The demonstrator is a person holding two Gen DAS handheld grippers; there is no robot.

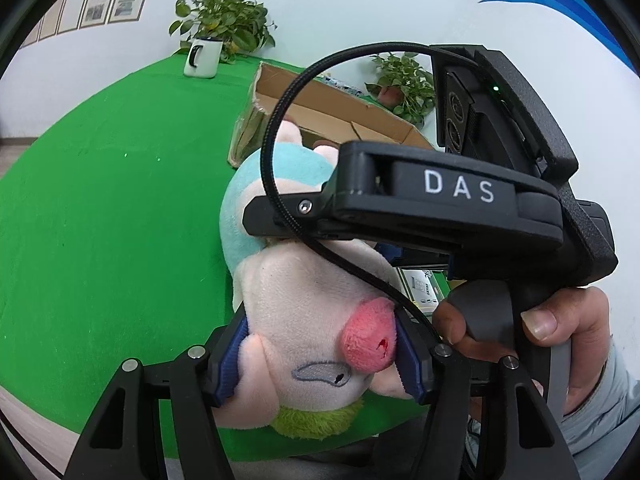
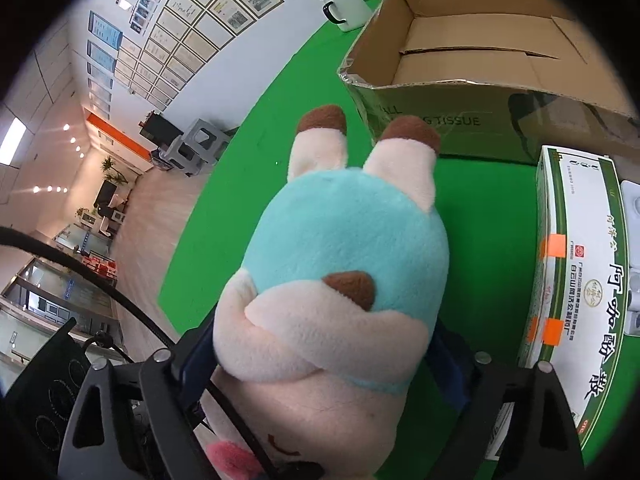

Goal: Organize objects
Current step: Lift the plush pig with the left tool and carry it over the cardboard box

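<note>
A plush pig (image 1: 304, 312) with a pink snout, a light blue body and brown-tipped feet is held above the green table (image 1: 112, 208). My left gripper (image 1: 320, 354) is shut on its head, the blue pads pressing both sides. My right gripper (image 2: 324, 356) is shut on its body (image 2: 344, 240), near the arms, and its black housing crosses the left wrist view (image 1: 452, 204). An open, empty cardboard box (image 2: 472, 60) stands just beyond the pig's feet; it also shows in the left wrist view (image 1: 328, 108).
A green-and-white medicine box (image 2: 576, 280) lies at the right beside the cardboard box. A white mug (image 1: 202, 57) and potted plants (image 1: 224, 16) stand at the table's far edge by the wall. The floor and grey stools (image 2: 196, 142) lie off the table's left.
</note>
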